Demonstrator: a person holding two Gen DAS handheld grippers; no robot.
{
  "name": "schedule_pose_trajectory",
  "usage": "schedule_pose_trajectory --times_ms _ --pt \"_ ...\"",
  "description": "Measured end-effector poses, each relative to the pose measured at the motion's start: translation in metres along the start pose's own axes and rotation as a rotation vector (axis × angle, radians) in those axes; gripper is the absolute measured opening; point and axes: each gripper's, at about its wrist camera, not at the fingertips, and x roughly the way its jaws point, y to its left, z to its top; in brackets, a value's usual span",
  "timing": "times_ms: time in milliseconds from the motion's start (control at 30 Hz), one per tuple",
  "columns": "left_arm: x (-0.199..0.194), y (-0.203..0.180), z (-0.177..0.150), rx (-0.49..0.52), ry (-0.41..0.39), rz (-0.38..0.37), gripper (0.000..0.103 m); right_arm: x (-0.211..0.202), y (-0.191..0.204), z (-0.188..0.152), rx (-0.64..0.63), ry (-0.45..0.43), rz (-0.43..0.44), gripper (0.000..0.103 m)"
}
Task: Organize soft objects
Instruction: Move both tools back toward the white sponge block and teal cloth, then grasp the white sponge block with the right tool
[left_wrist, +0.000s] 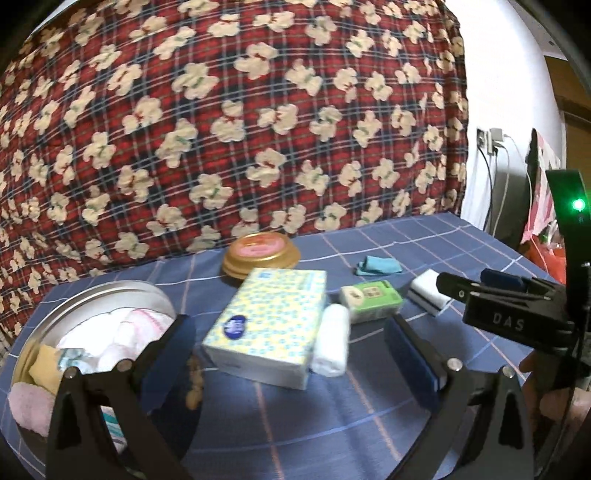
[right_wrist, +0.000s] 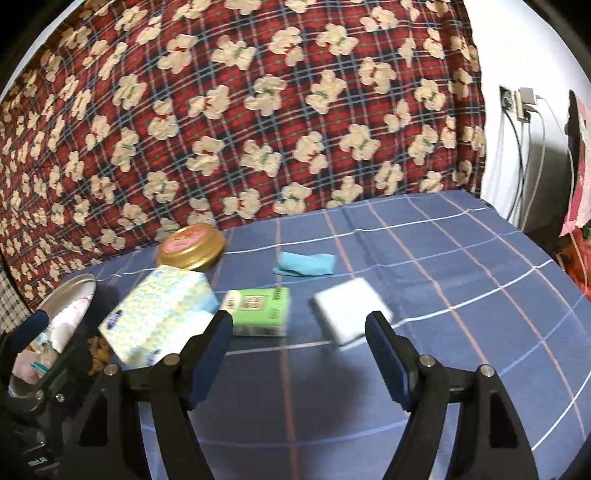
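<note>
Both grippers w/ jaws apart, nothing held — left gripper (left_wrist: 291, 354) near tissue pack (left_wrist: 267, 328); right gripper (right_wrist: 299, 350) near white pad (right_wrist: 349, 314); tin (left_wrist: 48, 325) half-filled; next — prob. close on one, carry to tin.

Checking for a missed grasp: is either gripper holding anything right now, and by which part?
Nothing is held. The left gripper has open jaws with the tissue pack beyond them, ungripped. The right gripper is open over bare cloth.
</note>
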Motion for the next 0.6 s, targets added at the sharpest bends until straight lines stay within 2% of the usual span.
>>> schedule_pose_trajectory --times_ms 333,600 --pt "0.024 -0.029 -0.001 0.023 0.061 -0.042 0.103 0.004 -0.055 -0.002 -0.007 0.023 -0.075 0.076" --pt "0.045 -0.055 0.007 0.089 0.107 -0.047 0.103 0.036 -0.061 0.01 -0.07 0.128 -0.051 0.076"
